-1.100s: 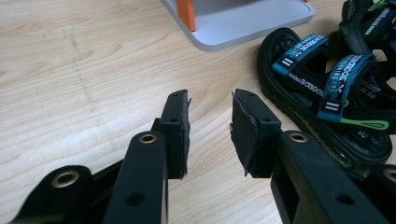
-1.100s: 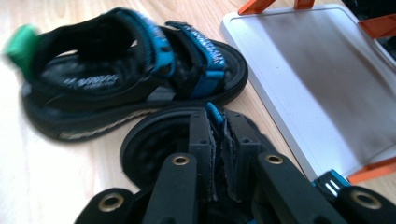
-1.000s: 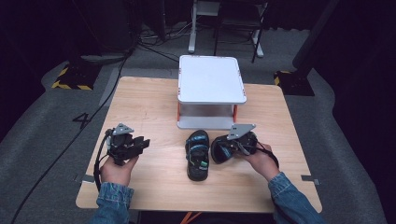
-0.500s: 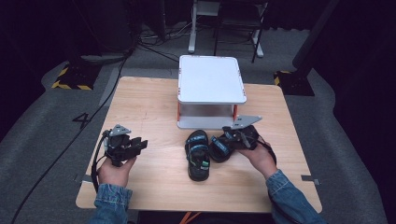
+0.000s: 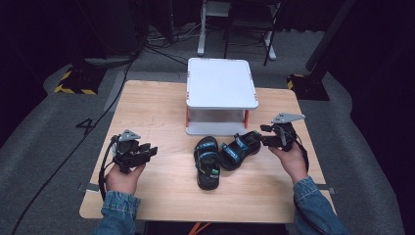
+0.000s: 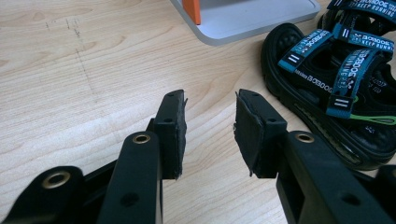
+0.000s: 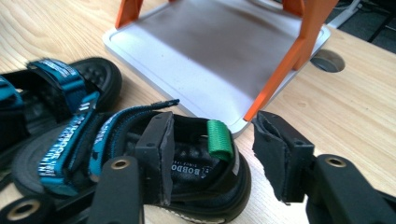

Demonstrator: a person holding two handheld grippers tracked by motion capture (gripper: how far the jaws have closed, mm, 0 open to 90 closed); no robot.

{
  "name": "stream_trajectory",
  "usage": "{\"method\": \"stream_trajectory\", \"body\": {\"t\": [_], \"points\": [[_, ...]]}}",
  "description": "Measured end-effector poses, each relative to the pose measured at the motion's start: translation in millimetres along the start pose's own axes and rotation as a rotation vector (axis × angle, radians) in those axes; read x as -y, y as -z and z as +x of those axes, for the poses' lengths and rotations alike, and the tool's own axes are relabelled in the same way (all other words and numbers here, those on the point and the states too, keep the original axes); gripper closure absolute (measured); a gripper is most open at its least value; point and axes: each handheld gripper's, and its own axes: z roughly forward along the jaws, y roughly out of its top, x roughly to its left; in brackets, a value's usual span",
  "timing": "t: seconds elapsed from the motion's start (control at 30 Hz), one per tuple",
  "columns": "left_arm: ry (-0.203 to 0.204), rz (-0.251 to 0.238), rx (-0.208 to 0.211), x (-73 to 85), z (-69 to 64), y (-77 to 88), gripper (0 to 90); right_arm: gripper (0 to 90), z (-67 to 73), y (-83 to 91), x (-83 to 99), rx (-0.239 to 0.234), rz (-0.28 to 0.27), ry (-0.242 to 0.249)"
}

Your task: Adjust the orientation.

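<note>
Two sandals: touching, on the surface.
Right sandal: heel between the right hand-held gripper's just-opened pads.
Left hand-held gripper: apart, empty.

Table is lit pretty evenly from overhead, but everything around it drops off into near black, and the high view is kinda soft and low-res. Gripper views are brighter with soft shadows; the near jaws look blurry and the edges stretch.
</note>
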Motion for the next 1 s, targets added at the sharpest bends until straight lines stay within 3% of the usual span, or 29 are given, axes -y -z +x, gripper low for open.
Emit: {"method": "stream_trajectory", "body": {"t": [0.2, 0.3, 0.37, 0.63, 0.8, 0.87, 0.9, 1.0], "points": [[0.007, 0.0, 0.002, 2.8, 1.3, 2.2, 62.0, 67.8, 4.9, -11.6, 1.0, 0.058, 0.05, 0.065], [0.016, 0.002, 0.003, 3.3, 2.3, 2.3, 61.3, 81.0, 7.6, -9.7, 1.0, 0.089, 0.069, 0.114], [0.015, 0.0, 0.005, 2.8, 2.8, 1.7, 61.3, 84.6, 7.6, -6.0, 0.3, 0.091, 0.069, 0.125], [-0.001, 0.01, 0.02, -4.6, 0.2, -6.6, 61.3, 85.1, 12.7, 18.5, 0.8, 0.032, 0.103, 0.149], [-0.027, 0.021, 0.041, -12.9, -4.9, -17.4, 60.9, 84.9, 25.3, 40.4, 5.0, -0.008, 0.172, 0.208], [-0.03, 0.024, 0.046, -14.7, -6.2, -19.5, 60.7, 84.9, 27.0, 43.5, 5.6, -0.022, 0.18, 0.206], [-0.044, 0.022, 0.06, -18.5, -8.3, -24.3, 60.8, 85.0, 33.2, 50.4, 8.3, -0.064, 0.205, 0.214], [-0.057, 0.034, 0.07, -24.3, -11.3, -32.2, 60.6, 85.1, 45.0, 56.4, 12.2, -0.125, 0.23, 0.233]]}}
